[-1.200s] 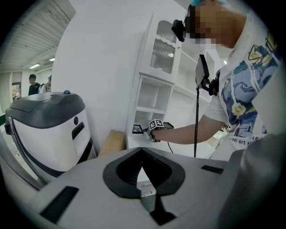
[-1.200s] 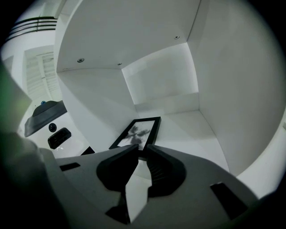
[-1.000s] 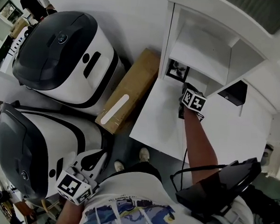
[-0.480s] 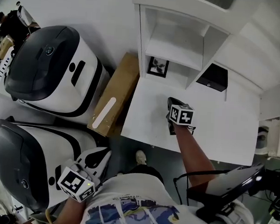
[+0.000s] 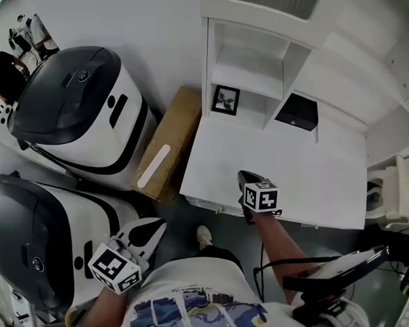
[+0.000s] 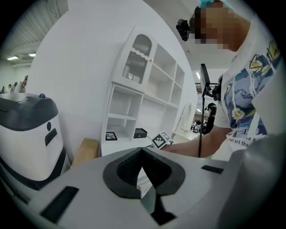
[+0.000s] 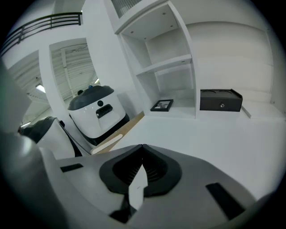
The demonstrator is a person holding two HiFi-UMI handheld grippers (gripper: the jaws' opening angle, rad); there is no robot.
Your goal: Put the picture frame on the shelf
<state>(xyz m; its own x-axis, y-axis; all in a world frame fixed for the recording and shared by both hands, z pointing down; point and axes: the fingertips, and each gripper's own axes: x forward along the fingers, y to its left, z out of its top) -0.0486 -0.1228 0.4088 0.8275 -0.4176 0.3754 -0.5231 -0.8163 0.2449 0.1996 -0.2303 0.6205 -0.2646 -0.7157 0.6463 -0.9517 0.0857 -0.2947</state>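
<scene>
The small black picture frame (image 5: 225, 100) stands in the bottom left compartment of the white shelf unit (image 5: 258, 72), leaning back; it also shows in the right gripper view (image 7: 162, 105) and the left gripper view (image 6: 111, 136). My right gripper (image 5: 243, 176) hovers over the front edge of the white tabletop (image 5: 313, 179), well away from the frame, jaws shut with nothing between them (image 7: 142, 147). My left gripper (image 5: 159, 224) hangs low at the left beside my body, jaws together and empty (image 6: 142, 150).
A black box (image 5: 297, 112) sits in the shelf compartment right of the frame. A long cardboard box (image 5: 166, 144) lies on the floor against the table's left side. Two large white-and-black machines (image 5: 77, 105) (image 5: 37, 233) stand at left.
My right gripper has drawn back from the shelf compartment to the table's front edge, and the frame stays standing in the shelf. The left gripper has barely moved.
</scene>
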